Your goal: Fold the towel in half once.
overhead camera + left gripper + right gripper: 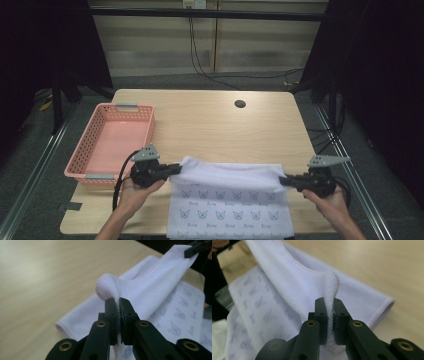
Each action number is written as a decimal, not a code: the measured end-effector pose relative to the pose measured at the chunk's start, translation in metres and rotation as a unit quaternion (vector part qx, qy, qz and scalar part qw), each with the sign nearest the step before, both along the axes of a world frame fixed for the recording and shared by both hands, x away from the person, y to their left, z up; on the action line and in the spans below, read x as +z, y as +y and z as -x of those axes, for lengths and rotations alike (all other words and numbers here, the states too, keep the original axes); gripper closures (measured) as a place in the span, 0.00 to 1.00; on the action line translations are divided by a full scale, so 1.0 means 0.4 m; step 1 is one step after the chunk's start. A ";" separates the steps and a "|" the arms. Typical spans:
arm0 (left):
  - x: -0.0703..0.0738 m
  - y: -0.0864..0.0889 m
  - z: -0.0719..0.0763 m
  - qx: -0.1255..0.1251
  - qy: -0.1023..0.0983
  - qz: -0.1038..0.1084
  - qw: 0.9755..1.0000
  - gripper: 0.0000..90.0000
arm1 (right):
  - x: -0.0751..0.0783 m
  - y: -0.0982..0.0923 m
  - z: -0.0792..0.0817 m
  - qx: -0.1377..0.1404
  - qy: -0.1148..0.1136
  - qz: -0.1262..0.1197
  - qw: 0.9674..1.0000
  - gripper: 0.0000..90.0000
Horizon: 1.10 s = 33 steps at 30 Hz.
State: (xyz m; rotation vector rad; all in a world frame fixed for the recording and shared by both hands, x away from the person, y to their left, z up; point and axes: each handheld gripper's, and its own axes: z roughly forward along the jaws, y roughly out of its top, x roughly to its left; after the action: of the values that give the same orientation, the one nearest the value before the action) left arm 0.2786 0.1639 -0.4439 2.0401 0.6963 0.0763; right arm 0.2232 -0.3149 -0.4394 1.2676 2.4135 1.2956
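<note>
At the far left of the table [210, 125] sits a pink basket [142, 111], empty and just beyond the left gripper [175, 169], well clear of the work in hand. That gripper, held from below in the person's left hand [134, 192], points level toward the table's middle, and its jaws are pressed together on one far corner of the white towel [227, 176]; in the left gripper view the hemmed corner bulges out above the pinching tips [119, 308]. From there the towel's lifted edge runs straight across, left to right, so its long axis lies along the line between the two grippers, while the printed part lies flat on the near edge of the table, its lower end running toward the person. At the right, the right gripper [284, 181] mirrors the first: level, pointing inward, its jaws clamped on the other far corner [330, 312], the right hand [327, 200] beneath it. Each hand holds its own corner, neither nearer than the other. The coming fold, I judge, depends on carrying both corners together, square to that edge.
</note>
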 end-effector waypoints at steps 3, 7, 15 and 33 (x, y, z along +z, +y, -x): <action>-0.021 -0.002 0.029 -0.009 0.010 -0.006 1.000 0.96 | -0.028 0.006 0.036 0.006 0.024 0.016 1.000 0.93; -0.077 -0.010 0.056 -0.012 0.044 -0.046 0.998 0.96 | -0.078 0.011 0.059 0.007 0.060 0.031 0.998 0.93; -0.110 -0.026 0.042 -0.014 0.073 -0.082 0.994 0.96 | -0.130 0.016 0.035 -0.009 0.088 0.045 0.995 0.93; -0.124 -0.036 0.025 -0.007 0.072 -0.090 0.993 0.96 | -0.130 0.017 0.015 -0.029 0.062 0.070 0.995 0.93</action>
State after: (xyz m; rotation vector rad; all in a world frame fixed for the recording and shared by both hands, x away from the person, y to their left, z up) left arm 0.2686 0.1496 -0.4935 2.2405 0.7880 -0.0179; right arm 0.2174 -0.3080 -0.4914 1.4051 2.4808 1.0406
